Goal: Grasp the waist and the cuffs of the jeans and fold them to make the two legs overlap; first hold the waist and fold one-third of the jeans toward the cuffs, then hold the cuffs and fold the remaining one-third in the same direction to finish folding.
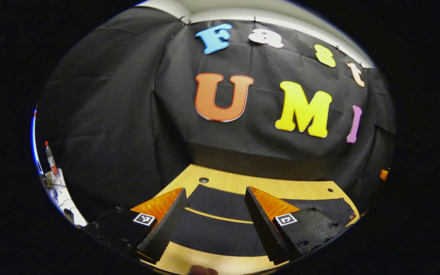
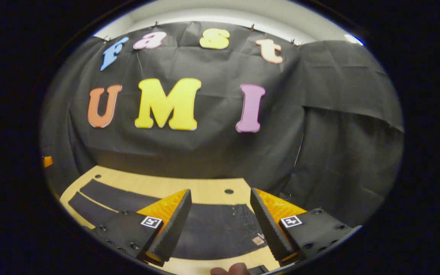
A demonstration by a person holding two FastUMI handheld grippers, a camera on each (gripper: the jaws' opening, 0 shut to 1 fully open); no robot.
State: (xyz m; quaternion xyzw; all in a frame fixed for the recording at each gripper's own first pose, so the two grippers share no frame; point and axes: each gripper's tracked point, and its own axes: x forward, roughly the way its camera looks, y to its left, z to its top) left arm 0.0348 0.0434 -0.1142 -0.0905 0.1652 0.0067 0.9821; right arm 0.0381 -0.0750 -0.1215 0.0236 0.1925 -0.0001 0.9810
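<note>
We see the dark jeans [image 2: 212,229] lying flat on the wooden counter [image 2: 204,189], their long axis along the counter's near edge. The waist points toward the counter's right end, the two legs [image 1: 220,208] toward its left end. Our left gripper [image 1: 215,221] and right gripper [image 2: 220,225] hover above them, wide open, holding nothing.

The jeans [image 1: 220,208] lie flat on the table [image 1: 243,183], legs side by side (a narrow gap between them), waist [image 2: 243,221] toward the right, before the cloth wall [image 1: 128,114]
</note>
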